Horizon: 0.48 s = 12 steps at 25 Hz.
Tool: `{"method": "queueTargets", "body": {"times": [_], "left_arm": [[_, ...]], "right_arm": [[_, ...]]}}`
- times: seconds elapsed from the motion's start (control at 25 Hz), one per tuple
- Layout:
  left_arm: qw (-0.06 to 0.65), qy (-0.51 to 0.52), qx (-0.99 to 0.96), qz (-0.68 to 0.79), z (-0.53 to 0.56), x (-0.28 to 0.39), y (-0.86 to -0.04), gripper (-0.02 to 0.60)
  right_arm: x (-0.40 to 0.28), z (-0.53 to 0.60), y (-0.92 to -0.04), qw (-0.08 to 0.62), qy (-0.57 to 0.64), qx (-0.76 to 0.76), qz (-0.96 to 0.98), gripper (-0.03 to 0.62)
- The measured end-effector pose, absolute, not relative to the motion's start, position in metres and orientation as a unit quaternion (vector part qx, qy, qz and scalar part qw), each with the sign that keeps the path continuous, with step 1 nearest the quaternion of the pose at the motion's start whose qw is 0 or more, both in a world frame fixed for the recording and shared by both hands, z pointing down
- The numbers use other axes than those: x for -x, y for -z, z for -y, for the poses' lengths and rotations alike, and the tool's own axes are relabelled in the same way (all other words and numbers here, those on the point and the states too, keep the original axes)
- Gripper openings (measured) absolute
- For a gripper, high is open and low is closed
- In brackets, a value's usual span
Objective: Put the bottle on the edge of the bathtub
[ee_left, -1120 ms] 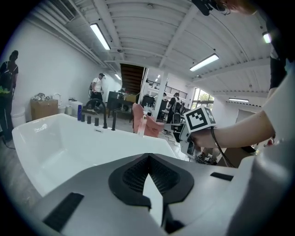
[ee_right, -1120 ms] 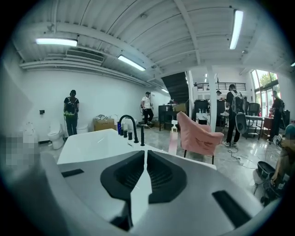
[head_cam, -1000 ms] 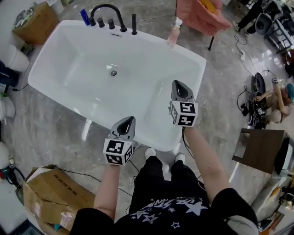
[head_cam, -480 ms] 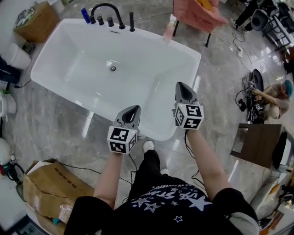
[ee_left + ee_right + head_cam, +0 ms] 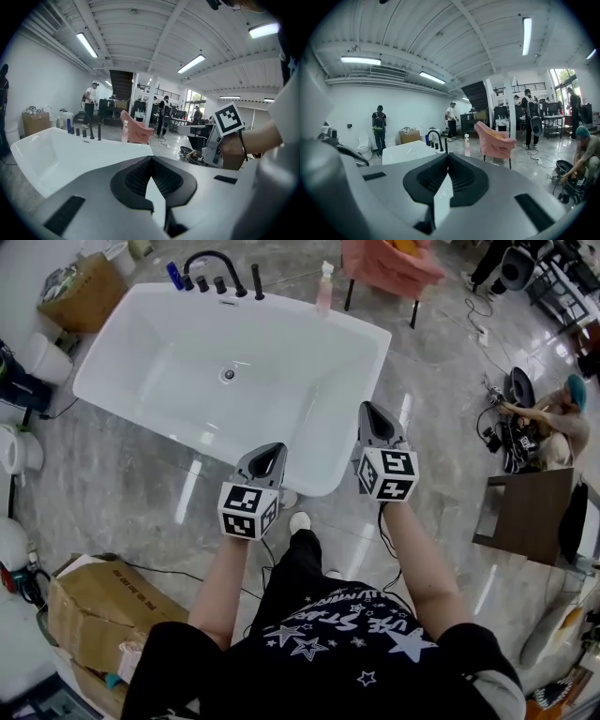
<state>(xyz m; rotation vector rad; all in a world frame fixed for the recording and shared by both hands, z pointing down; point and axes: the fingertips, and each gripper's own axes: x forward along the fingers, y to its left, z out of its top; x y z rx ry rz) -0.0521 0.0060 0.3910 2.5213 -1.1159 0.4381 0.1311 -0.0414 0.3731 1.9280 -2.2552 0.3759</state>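
Head view, bottle (image 5: 324, 289) on bathtub (image 5: 281, 399) edge (upright)

Bare bathtub (image 5: 281, 399) rim; faucet fittings (image 5: 221, 284) far end

The glossy grey stone floor (image 5: 122, 512) is carrying a white bathtub (image 5: 309, 381), which is standing at an angle in the upper left of the head view. On the tub's far rim a black faucet (image 5: 214, 268) is standing with a blue bottle (image 5: 174, 276) just beside it on the left, and a pink bottle (image 5: 324, 287) is standing upright farther right along that rim, toward the corner. An open cardboard box (image 5: 66, 287) is sitting on the floor beyond the tub's left end, and a second cardboard box (image 5: 94, 615) is lying at the lower left. A pink chair (image 5: 389, 263) is standing beyond the tub's far right corner, cables (image 5: 483, 334) are trailing across the floor at the right, and a dark table (image 5: 525, 517) is standing near the right edge.
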Motion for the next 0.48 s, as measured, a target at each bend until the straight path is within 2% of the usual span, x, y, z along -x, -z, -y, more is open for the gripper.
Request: {"method": "queueTargets", "body": {"times": [0.48], "left_arm": [[0.151, -0.151, -0.897, 0.386, -0.129, 0.022, -0.358, 0.015]], "right_arm": [[-0.143, -0.096, -0.347, 0.078, -0.108, -0.629, 0.766, 0.014]]}}
